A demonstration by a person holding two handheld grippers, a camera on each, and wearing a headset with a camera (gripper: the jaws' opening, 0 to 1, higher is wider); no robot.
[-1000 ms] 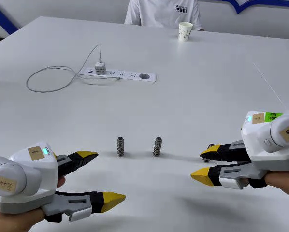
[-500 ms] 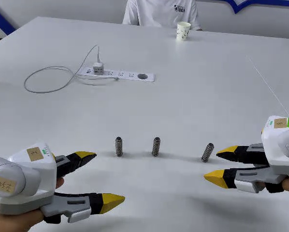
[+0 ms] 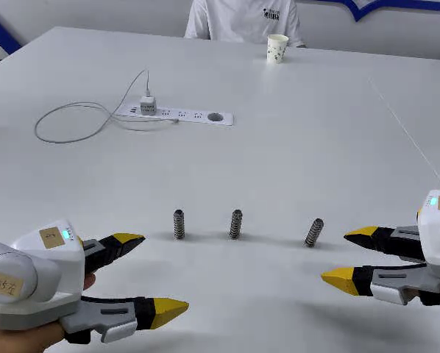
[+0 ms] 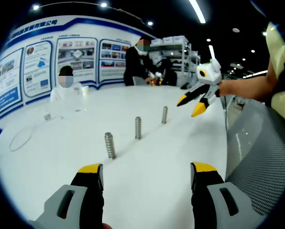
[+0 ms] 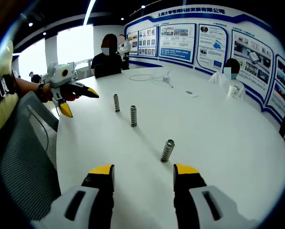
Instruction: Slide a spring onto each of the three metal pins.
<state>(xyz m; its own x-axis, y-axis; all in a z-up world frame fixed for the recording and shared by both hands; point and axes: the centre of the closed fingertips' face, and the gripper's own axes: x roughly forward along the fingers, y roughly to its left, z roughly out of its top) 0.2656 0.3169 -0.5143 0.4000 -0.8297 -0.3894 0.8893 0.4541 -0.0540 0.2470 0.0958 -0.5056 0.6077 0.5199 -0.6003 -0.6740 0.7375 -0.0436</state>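
On the white table (image 3: 293, 147), my left gripper (image 3: 157, 272) and right gripper (image 3: 341, 257) gape empty; I'd gently straighten the leaning third spring (image 3: 313, 232).

The head view is bright and evenly lit from overhead. The white table (image 3: 293, 147) carries a soft sheen with no harsh glare. Thin, faint shadows trail beside the three springs (image 3: 236, 223), and broader, blurrier ones lie under the left gripper (image 3: 165, 270) and the right gripper (image 3: 335, 256). Focus is crisp throughout. In both gripper views the ceiling light strips (image 4: 197, 10) and a window (image 5: 76, 45) burn out to white against a dark ceiling. Fisheye distortion bows the table and the wall panels (image 5: 180, 36), and the margins dim and soften.
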